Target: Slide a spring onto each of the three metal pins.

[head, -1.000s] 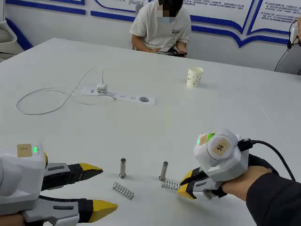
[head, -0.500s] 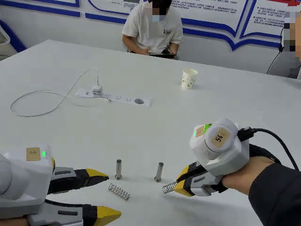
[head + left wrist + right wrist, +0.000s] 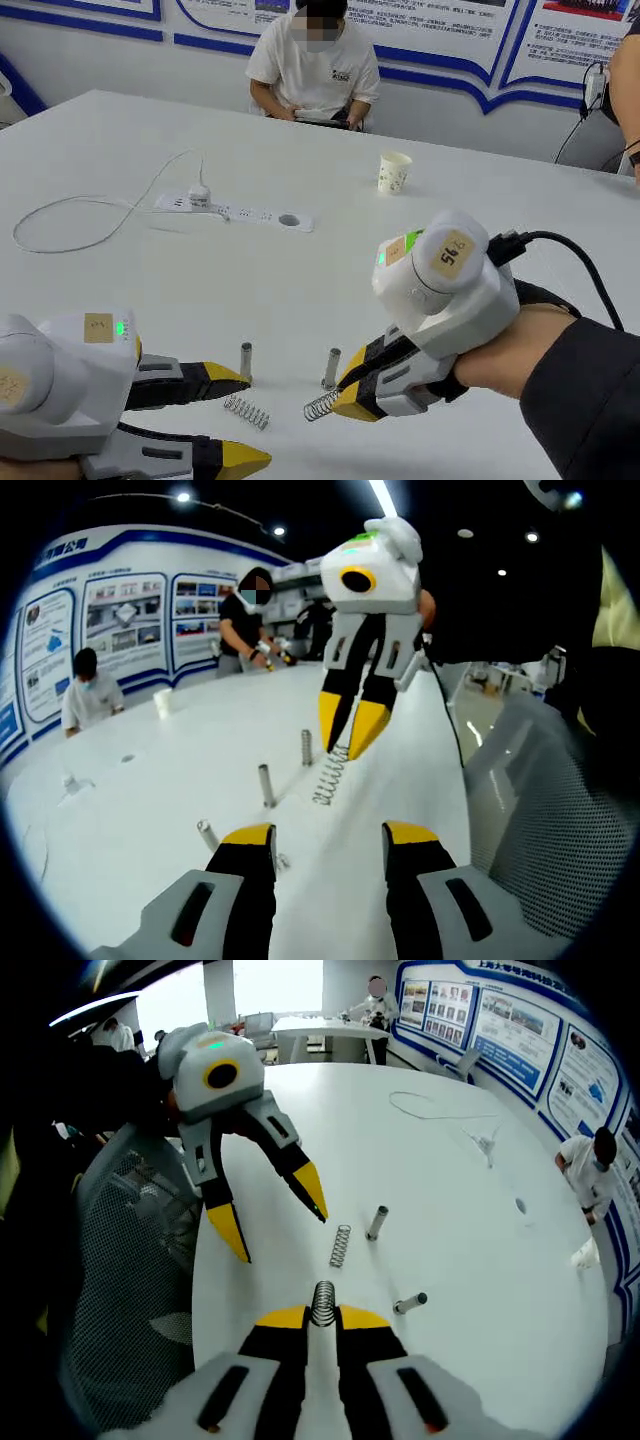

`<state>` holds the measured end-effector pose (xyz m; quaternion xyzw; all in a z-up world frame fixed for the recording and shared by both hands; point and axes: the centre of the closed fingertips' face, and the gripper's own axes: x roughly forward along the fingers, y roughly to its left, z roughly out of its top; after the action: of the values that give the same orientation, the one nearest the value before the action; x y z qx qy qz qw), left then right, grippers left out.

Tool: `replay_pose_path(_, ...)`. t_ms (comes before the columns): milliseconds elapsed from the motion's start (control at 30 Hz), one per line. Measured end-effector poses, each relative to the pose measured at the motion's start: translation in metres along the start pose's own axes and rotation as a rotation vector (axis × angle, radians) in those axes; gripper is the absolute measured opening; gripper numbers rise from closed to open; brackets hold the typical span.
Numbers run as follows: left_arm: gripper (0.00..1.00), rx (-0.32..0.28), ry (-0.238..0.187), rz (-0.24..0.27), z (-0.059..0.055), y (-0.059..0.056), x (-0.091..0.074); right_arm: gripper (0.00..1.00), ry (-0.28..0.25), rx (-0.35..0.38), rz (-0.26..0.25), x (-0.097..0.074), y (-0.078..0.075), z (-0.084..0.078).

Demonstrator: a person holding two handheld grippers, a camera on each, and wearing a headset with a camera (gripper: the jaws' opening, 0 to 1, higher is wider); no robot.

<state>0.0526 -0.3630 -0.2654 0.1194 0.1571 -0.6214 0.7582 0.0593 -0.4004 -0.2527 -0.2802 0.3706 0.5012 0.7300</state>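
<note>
**Spring 1 in the grip, no pin sleeved yet**

Head view: the right gripper [image 3: 350, 400] is clamped on one end of a spring [image 3: 320, 405], whose free end juts out just beside the nearer pin [image 3: 331, 368]. A 2nd pin [image 3: 245, 360] stands bare to its left. A loose spring [image 3: 246, 411] lies on the white table [image 3: 300, 280] between the wide-spread, empty jaws of the left gripper [image 3: 255, 418].

Left gripper view: its own jaws stand well apart with nothing between them. Ahead, the held spring [image 3: 330, 775] hangs from the right gripper [image 3: 350, 730] near the far pin [image 3: 307, 747]. What looks like a 3rd pin [image 3: 207, 834] sits closest.

Right gripper view: the held spring [image 3: 322, 1305] points straight out between the narrow jaws.

Judged from this, step 1 of 3 is in hand. Next, the spring's open end needs tipping over the pin top, lining up with it, then lowering.
</note>
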Motion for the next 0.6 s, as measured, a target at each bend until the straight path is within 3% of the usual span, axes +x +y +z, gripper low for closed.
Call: replay_pose_path(600, 0.23, 0.100, 0.028, -0.051, 0.002, -0.012, 0.019, 0.11, -0.004, -0.060, 0.045, -0.002, 0.025, 0.022)
